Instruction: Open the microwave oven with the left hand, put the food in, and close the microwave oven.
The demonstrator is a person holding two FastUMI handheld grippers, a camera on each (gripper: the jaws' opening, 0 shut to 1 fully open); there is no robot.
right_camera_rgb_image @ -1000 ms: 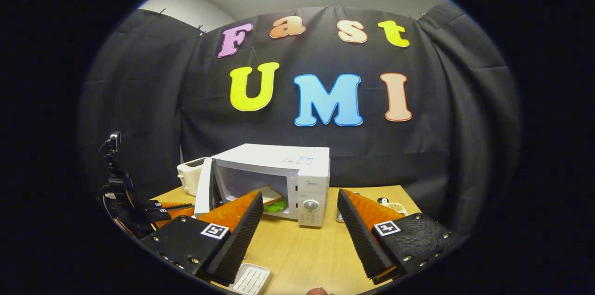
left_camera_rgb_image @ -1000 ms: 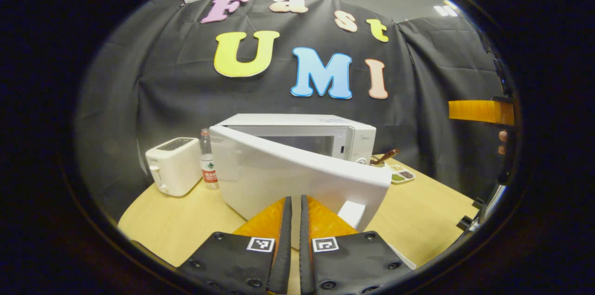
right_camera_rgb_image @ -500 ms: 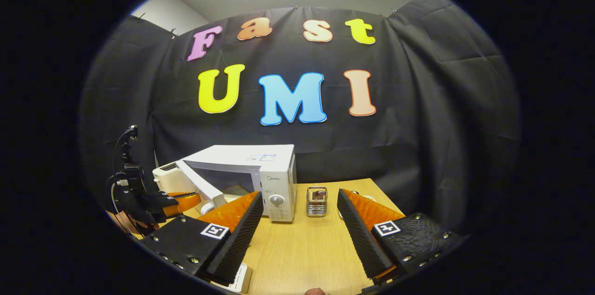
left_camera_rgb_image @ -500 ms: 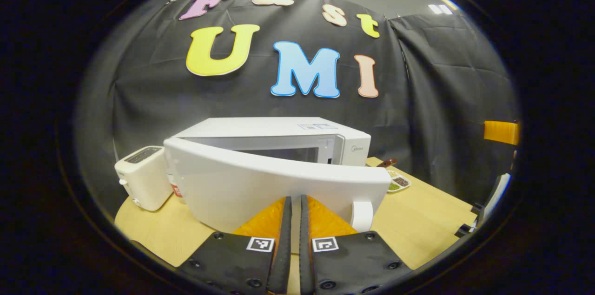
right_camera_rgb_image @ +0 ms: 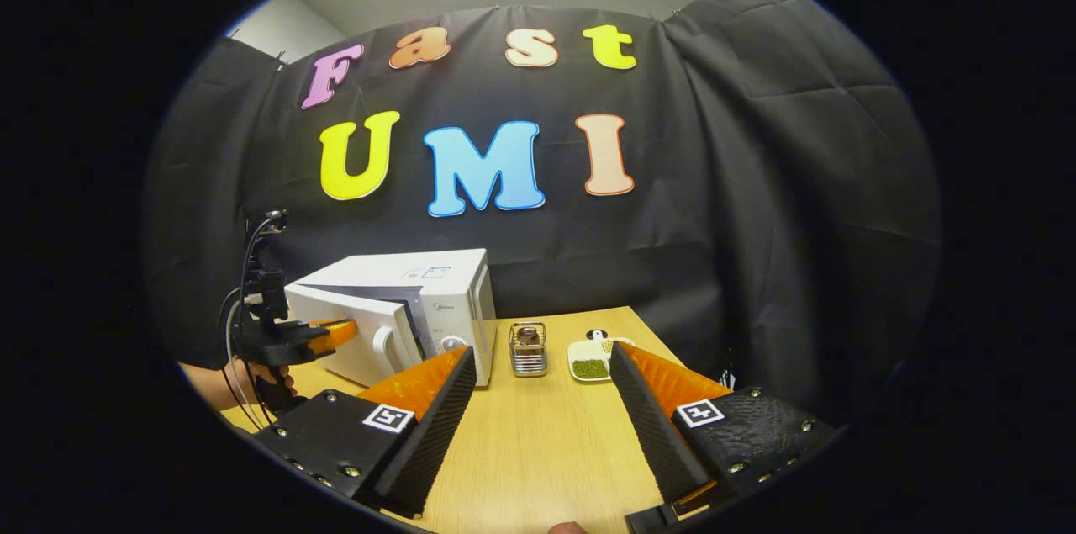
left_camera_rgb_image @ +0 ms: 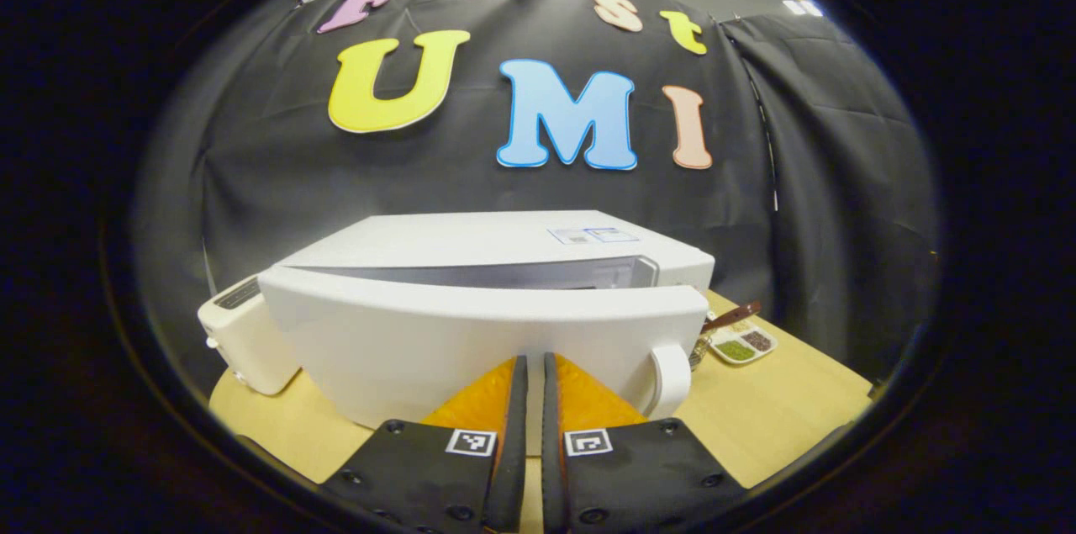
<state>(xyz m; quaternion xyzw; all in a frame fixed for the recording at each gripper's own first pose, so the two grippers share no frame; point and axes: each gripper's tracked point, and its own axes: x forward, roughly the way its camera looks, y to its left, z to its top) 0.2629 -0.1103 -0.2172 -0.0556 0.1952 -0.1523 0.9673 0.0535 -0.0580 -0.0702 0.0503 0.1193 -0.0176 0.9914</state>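
Door swinging nearly closed since a second ago

Swinging inward since the earlier frames, the microwave door (left_camera_rgb_image: 471,332) is now standing only slightly ajar, a narrow gap showing along its top edge; you are pressing its outer face with your left gripper (left_camera_rgb_image: 531,366).

1. Table (right_camera_rgb_image: 538,441): light wood, carrying every item listed below.
2. Microwave oven (right_camera_rgb_image: 420,307): white, sitting at the back left of the table in the right gripper view. The food is hidden behind the door, so you cannot tell where it is lying.
3. Toaster (left_camera_rgb_image: 239,336): white, standing just beside the microwave's hinge side.
4. Left gripper: fingers lying together with barely a slit between them, gripping nothing, tips touching the door near its handle (left_camera_rgb_image: 670,378). In the right gripper view your hand (right_camera_rgb_image: 252,378) is holding it against the door.
5. Right gripper (right_camera_rgb_image: 538,362): fingers spread wide, holding nothing, hovering over bare table well apart from the microwave.
6. Wire holder (right_camera_rgb_image: 528,349): standing just right of the microwave.
7. Small dish (right_camera_rgb_image: 590,362): white, holding green contents, beside the wire holder.
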